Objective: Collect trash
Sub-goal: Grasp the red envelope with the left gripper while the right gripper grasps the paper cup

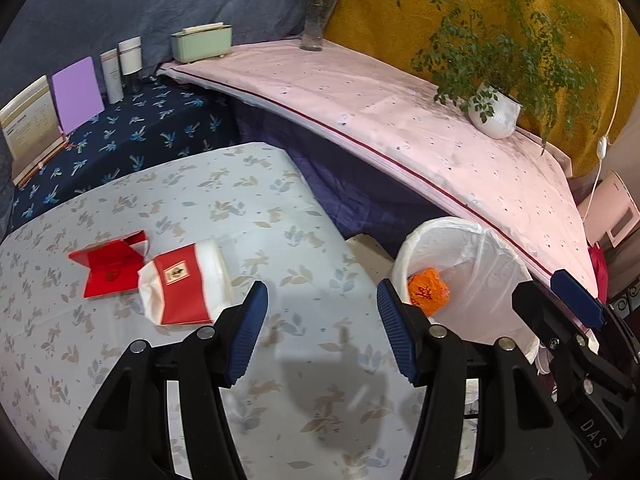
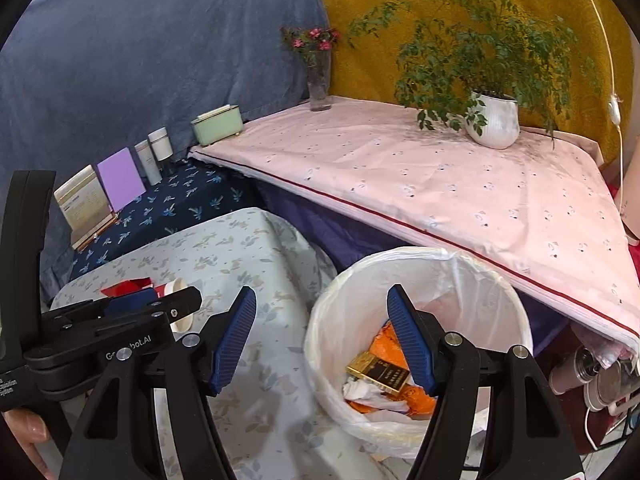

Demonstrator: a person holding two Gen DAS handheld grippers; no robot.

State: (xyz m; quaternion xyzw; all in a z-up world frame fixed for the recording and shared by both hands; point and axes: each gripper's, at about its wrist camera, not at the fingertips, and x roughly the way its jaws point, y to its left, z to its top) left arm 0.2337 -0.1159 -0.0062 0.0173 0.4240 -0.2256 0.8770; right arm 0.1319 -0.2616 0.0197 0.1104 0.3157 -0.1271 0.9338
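Note:
A crushed red and white paper cup (image 1: 186, 286) lies on the leaf-print table (image 1: 200, 200), next to an opened red box (image 1: 110, 266) on its left. My left gripper (image 1: 322, 334) is open and empty, just right of the cup above the table. A white bin with a plastic liner (image 2: 420, 320) stands off the table's right edge; it holds orange wrapping (image 2: 384, 344), a gold box (image 2: 378, 372) and crumpled tissue. My right gripper (image 2: 320, 340) is open and empty over the bin's left rim. The bin also shows in the left wrist view (image 1: 468, 276).
A pink-covered table (image 2: 440, 184) stands behind the bin with a white plant pot (image 2: 494, 126), a glass flower vase (image 2: 319, 80) and a green box (image 2: 218, 124). A dark blue shelf (image 1: 132, 136) holds books and bottles. Cups (image 2: 588, 376) lie under the pink table.

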